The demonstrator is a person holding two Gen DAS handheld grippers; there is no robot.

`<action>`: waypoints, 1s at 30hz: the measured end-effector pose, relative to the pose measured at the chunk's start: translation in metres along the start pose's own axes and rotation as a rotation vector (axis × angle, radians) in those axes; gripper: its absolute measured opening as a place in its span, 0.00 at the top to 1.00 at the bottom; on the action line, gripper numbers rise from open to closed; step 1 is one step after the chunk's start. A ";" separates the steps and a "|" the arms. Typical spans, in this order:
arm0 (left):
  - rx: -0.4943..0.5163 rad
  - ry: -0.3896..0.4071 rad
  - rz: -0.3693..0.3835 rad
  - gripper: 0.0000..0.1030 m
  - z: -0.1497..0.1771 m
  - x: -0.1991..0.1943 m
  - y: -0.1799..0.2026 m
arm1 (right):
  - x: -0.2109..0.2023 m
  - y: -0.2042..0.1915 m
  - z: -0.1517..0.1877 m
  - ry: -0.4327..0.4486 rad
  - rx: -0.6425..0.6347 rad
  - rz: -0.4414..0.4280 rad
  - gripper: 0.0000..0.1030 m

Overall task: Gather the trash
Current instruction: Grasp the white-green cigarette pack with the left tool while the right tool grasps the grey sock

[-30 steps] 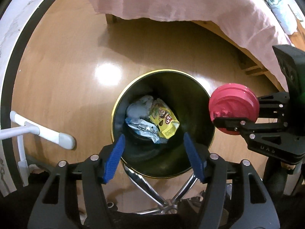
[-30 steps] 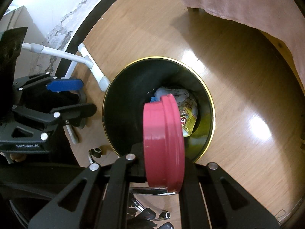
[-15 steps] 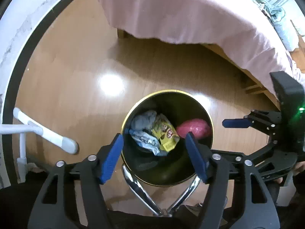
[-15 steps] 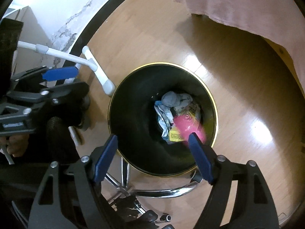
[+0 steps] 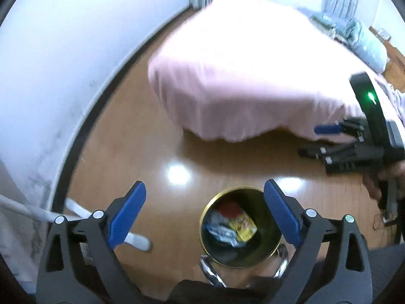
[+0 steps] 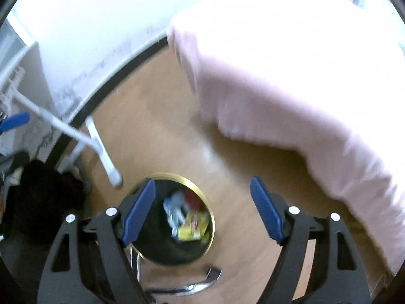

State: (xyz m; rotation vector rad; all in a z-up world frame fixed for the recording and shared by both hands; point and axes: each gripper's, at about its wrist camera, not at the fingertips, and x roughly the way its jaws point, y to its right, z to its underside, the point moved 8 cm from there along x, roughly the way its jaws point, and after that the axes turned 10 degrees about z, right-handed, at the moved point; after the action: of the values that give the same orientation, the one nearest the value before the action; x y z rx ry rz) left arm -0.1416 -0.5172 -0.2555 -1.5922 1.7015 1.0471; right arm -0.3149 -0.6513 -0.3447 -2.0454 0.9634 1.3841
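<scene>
A black trash bin with a gold rim [image 5: 276,247] [image 6: 211,230] stands on the wooden floor far below both grippers. Inside it lie a red round piece [image 5: 229,209] [image 6: 191,198], a yellow snack wrapper [image 5: 244,225] [image 6: 191,229] and silvery crumpled wrappers [image 5: 219,229] [image 6: 173,207]. My left gripper [image 5: 204,216] hangs high above the bin, its jaws opening with nothing between them. My right gripper [image 6: 202,211] is open and empty, also well above the bin; in the left wrist view it shows at the right edge [image 5: 329,141], held by a hand.
A bed under a pink cover [image 5: 243,76] [image 6: 291,88] fills the far side. White wall with a dark baseboard [image 5: 83,116] runs at left. A white tube frame [image 5: 136,242] [image 6: 101,147] lies on the floor near the bin. Chrome chair legs [image 6: 192,286] sit below.
The right gripper let go of the red round piece, which dropped into the bin. Both grippers rose and tilted up, so the bin looks smaller and the bed top shows. The left jaws widened.
</scene>
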 end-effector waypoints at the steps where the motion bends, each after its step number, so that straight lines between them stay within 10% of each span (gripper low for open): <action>1: 0.017 0.036 -0.011 0.11 -0.006 -0.024 0.002 | -0.022 -0.007 -0.017 0.047 -0.023 0.001 0.27; 8: -0.015 0.242 -0.161 0.09 0.020 -0.208 -0.043 | -0.146 -0.162 -0.093 0.273 -0.238 -0.200 0.26; 14: -0.377 0.318 -0.503 0.07 0.155 -0.369 -0.197 | -0.209 -0.383 -0.101 0.301 -0.553 -0.496 0.24; 18: -0.608 0.227 -0.713 0.07 0.276 -0.442 -0.290 | -0.229 -0.492 -0.087 0.290 -0.688 -0.572 0.24; 23: -0.757 0.132 -0.672 0.07 0.365 -0.447 -0.359 | -0.239 -0.605 -0.073 0.250 -0.808 -0.619 0.24; 30: -0.720 0.061 -0.640 0.07 0.380 -0.412 -0.384 | -0.217 -0.702 -0.080 0.186 -0.864 -0.529 0.24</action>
State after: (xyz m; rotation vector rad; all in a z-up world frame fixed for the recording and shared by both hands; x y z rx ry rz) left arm 0.2496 0.0312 -0.1699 -2.4005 0.7278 1.3256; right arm 0.2236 -0.2028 -0.1093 -2.7851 -0.2200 1.4411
